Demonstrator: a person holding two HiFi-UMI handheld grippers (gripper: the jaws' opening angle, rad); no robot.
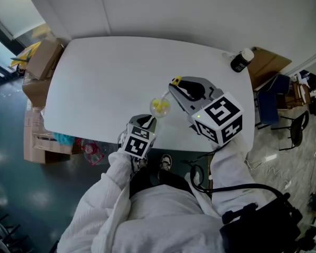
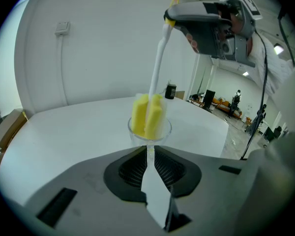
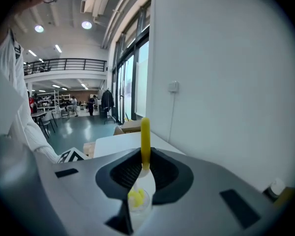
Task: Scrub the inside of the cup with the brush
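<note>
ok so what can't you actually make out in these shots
Base of the cup: left gripper view, hidden behind the left gripper.
Gripped part of the brush: right gripper view, covered by the right gripper.
Label on the bottle: head view, too small to read.

In the left gripper view, the base of the cup [image 2: 150,130] is screened by the left gripper [image 2: 149,151]. The top of the brush [image 2: 148,113] handle is covered by the right gripper [image 2: 171,19]. In the head view, the label of the bottle [image 1: 242,60] at the table [image 1: 105,78] corner is too small to be read. Contact between cup and table cannot be established. The table's near edge is partly covered by both grippers.
</note>
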